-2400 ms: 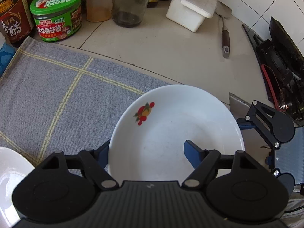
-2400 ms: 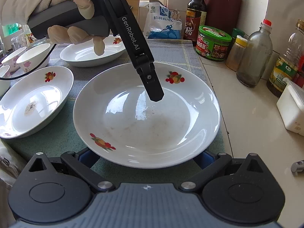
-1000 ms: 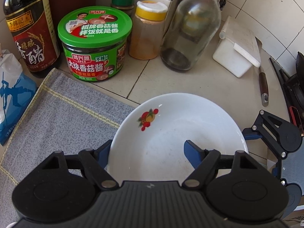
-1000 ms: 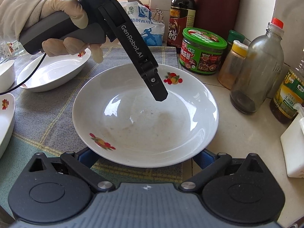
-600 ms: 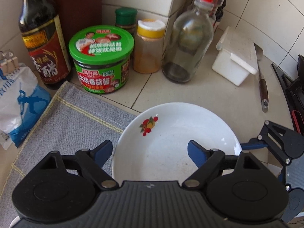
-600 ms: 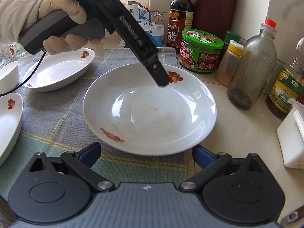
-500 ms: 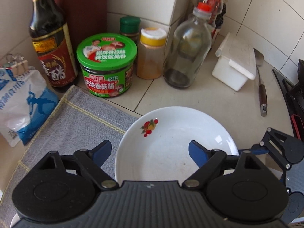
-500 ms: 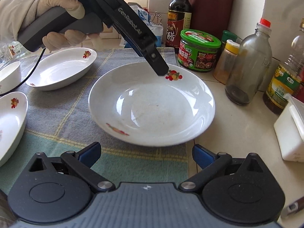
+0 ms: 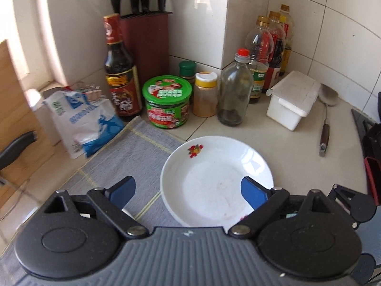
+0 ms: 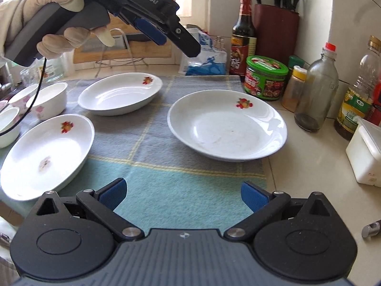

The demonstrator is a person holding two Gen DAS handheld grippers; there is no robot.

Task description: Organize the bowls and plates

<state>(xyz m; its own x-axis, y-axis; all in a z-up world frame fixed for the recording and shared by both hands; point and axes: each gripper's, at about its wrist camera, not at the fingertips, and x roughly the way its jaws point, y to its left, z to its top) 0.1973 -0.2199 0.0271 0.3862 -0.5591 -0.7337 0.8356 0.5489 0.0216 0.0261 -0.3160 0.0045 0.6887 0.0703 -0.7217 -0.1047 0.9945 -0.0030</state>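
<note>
jaws opening and empty on left gripper (image 10: 176, 37), right gripper (image 10: 182, 194) agape; nearest oval plate (image 10: 46, 155) lying left-forward, nearer left gripper.

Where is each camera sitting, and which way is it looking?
Left wrist: rides on the left gripper, looking down at the round plate and the tiled corner; only its own opening fingers show.
Right wrist: rides on the right gripper, looking across the cloth; a gloved hand holds the left gripper up there.
Shared: the round plate, the green-lidded jar.
</note>
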